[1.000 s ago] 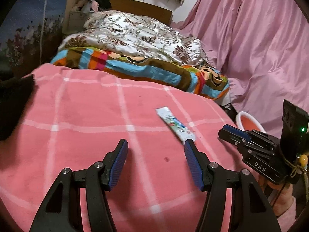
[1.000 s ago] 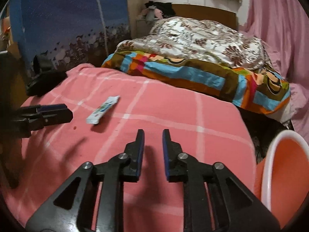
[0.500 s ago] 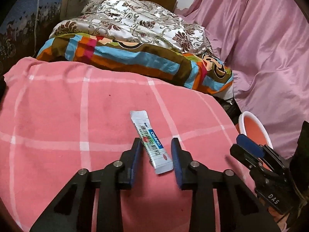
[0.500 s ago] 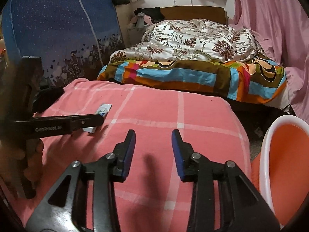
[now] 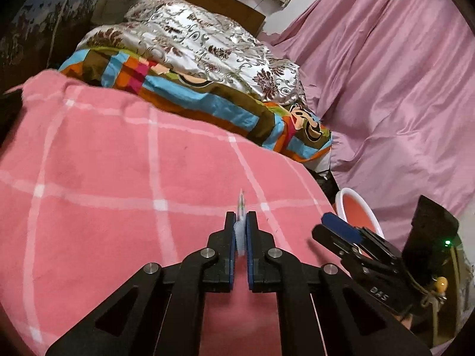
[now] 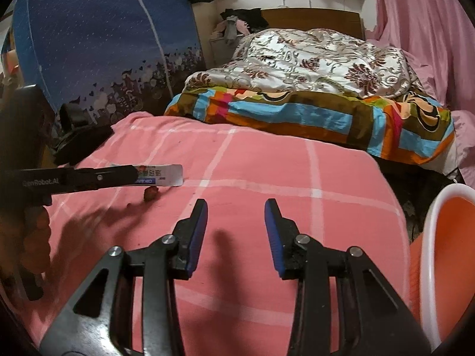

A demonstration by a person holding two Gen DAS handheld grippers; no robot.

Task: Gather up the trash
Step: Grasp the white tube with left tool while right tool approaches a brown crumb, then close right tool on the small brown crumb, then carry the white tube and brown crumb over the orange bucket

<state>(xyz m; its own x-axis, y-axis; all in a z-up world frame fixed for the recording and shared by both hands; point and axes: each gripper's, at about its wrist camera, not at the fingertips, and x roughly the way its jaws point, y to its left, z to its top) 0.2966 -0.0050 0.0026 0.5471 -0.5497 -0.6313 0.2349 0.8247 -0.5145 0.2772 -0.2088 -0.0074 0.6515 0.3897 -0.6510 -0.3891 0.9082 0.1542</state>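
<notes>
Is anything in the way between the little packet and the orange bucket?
Nothing visible lies on the pink blanket along the way. The left gripper holds the packet; the orange bucket stands past the blanket's right edge. Only the open right gripper hangs between them.

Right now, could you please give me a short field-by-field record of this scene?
surface: pink checked blanket
trash item: white sachet, seen edge-on from the left wrist view
left gripper: jaws have just been closing, now shut on the sachet
right gripper: jaws open, nothing between them, above the blanket
bin: orange bucket with white rim, off the blanket's right edge
other debris: small dark scrap on the blanket below the sachet
</notes>
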